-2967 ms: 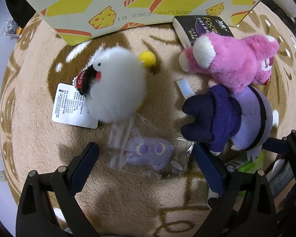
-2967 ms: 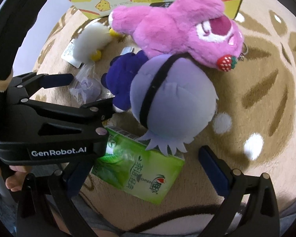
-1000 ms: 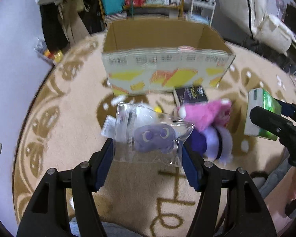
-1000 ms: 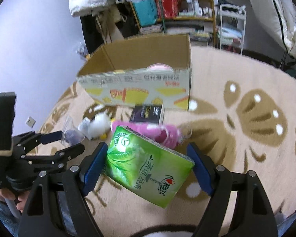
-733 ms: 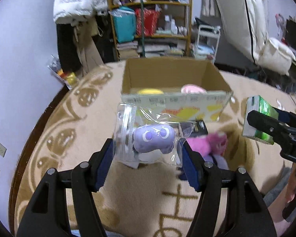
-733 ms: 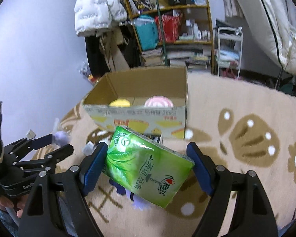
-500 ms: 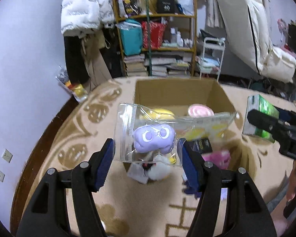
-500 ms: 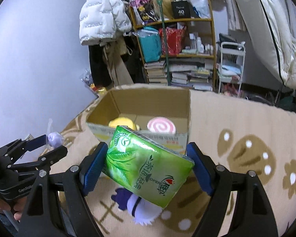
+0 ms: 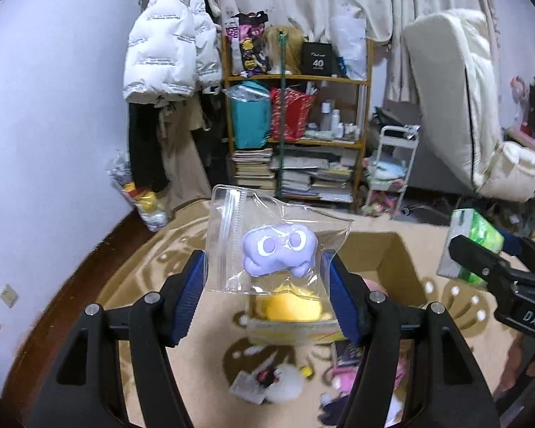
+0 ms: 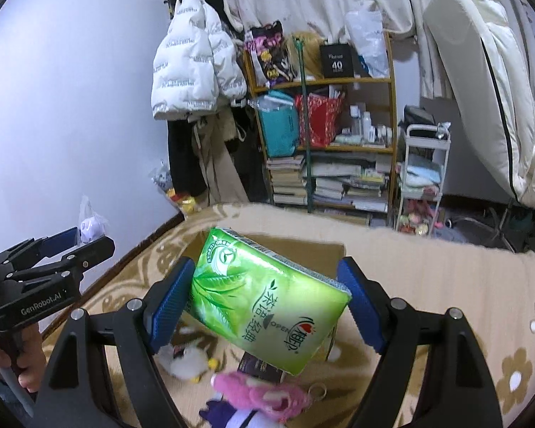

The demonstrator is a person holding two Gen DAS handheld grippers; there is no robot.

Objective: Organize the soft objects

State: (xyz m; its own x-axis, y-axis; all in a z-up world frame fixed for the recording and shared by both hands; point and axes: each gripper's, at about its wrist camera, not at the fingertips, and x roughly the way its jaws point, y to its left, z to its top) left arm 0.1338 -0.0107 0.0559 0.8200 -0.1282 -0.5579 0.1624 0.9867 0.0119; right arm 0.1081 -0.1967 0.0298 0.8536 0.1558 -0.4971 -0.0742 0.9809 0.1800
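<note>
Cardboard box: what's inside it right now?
In the cardboard box, a yellow plush shows, plus a pink edge beside it. The bagged purple toy and left gripper cover the rest.

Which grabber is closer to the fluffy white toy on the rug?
Left, probably. The left gripper hangs nearly above the white toy; the right gripper hangs off to its side.

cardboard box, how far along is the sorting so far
Done: the cardboard box already holds a yellow plush and something pink.
In hand: the left claw grips a bagged purple toy; the right claw grips a green tissue pack; both are held above the rug.
Left: the white fluffy toy, pink plush, a purple plush and a dark packet lie on the rug.
</note>
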